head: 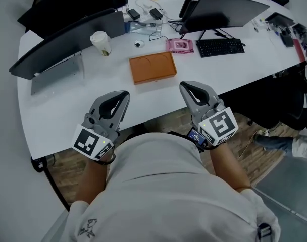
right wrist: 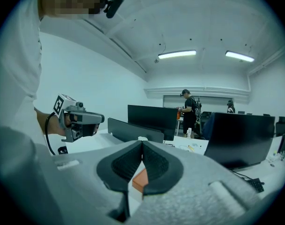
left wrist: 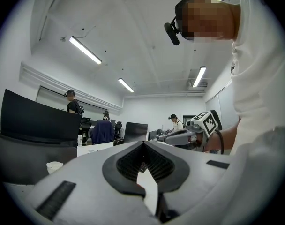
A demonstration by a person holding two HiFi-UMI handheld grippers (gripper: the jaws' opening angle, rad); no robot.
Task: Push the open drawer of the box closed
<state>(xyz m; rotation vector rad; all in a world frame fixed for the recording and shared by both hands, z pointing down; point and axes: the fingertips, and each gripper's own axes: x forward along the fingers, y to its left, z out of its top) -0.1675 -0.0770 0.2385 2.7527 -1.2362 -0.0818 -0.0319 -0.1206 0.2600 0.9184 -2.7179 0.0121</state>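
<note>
The orange box (head: pixel 152 67) lies flat on the white table (head: pixel 67 110), out past both grippers; from above I cannot tell whether its drawer stands open. My left gripper (head: pixel 124 93) hovers over the table's near edge, left of and nearer than the box, jaws shut and empty. My right gripper (head: pixel 186 84) is held just right of the box's near corner, also shut on nothing. In the right gripper view a strip of the orange box (right wrist: pixel 139 180) shows through the slit below the closed pads (right wrist: pixel 154 165). The left gripper view looks level across the room over its closed jaws.
Two dark monitors (head: pixel 67 37) (head: pixel 221 11) stand behind the box. A paper cup (head: pixel 101 43), a pink packet (head: pixel 180 46), a black keyboard (head: pixel 220 47) and cables (head: pixel 148 11) lie around it. Other people stand at desks (right wrist: pixel 187 109) far back; someone's legs (head: pixel 287 142) show at right.
</note>
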